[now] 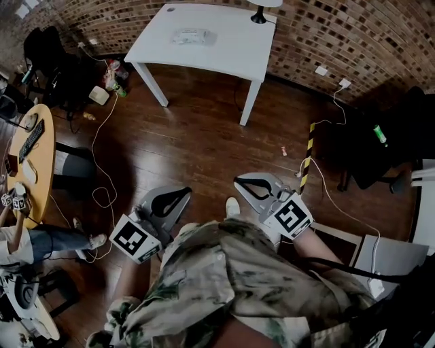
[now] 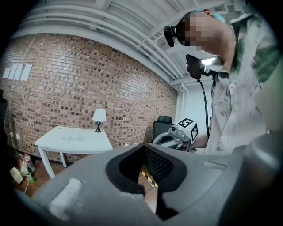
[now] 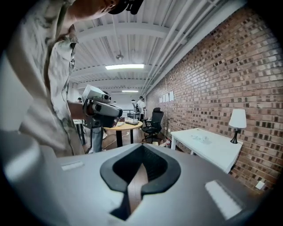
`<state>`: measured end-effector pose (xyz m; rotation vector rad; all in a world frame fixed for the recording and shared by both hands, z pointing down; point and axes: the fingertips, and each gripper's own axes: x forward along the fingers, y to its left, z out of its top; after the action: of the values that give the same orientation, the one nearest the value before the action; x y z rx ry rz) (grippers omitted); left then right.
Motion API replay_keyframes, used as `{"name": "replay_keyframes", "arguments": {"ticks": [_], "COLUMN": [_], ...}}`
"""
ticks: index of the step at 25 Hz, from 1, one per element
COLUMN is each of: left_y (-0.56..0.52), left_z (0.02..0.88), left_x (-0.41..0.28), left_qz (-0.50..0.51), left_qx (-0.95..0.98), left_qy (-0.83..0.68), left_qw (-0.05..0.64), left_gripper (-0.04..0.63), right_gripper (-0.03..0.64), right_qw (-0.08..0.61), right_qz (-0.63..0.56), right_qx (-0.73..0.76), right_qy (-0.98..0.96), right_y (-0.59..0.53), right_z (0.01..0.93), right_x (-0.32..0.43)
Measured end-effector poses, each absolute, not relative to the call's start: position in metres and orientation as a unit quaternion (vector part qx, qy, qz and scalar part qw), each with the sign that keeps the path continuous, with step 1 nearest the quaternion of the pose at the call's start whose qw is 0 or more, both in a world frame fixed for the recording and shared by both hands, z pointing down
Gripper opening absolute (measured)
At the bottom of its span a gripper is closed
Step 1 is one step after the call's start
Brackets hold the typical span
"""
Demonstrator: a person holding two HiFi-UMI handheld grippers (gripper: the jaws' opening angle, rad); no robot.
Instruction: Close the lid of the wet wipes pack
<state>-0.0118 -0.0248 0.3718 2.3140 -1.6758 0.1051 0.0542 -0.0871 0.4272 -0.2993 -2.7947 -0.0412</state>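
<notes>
White rectangular table (image 1: 224,47) stands against the brick wall (image 1: 380,34), well apart from both grippers. Grey left gripper (image 1: 185,192) and grey right gripper (image 1: 239,181) hang at waist level, jaws drawn together on nothing. This is judged a carrying posture, with the task not yet begun. Pale wet wipes pack (image 1: 189,36) lies on the tabletop, and its lid is too small to read.

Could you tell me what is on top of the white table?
A wet wipes pack lies on the white table; a lamp stands at its back edge. The pack's lid is indiscernible.
</notes>
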Motion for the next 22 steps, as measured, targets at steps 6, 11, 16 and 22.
{"name": "replay_keyframes", "arguments": {"ticks": [6, 11, 16, 22], "left_y": [0.058, 0.144, 0.208, 0.233], "left_z": [0.359, 0.362, 0.364, 0.357], "left_x": [-0.007, -0.010, -0.007, 0.009], "left_qz": [0.024, 0.013, 0.022, 0.014], "left_qx": [0.817, 0.822, 0.838, 0.845], "left_qy": [-0.563, -0.556, -0.531, -0.520], "left_qw": [0.121, 0.121, 0.128, 0.125], "left_gripper": [0.000, 0.000, 0.000, 0.000], "right_gripper": [0.002, 0.002, 0.002, 0.002], "right_qw": [0.149, 0.144, 0.139, 0.153], "right_qz": [-0.029, -0.040, -0.024, -0.028], "right_qx": [-0.089, -0.073, -0.036, -0.028], "right_qy": [-0.984, -0.986, -0.989, -0.987], "right_y": [-0.001, 0.080, 0.137, 0.170], "right_z": [0.407, 0.391, 0.377, 0.370], "right_x": [0.049, 0.048, 0.055, 0.074]}}
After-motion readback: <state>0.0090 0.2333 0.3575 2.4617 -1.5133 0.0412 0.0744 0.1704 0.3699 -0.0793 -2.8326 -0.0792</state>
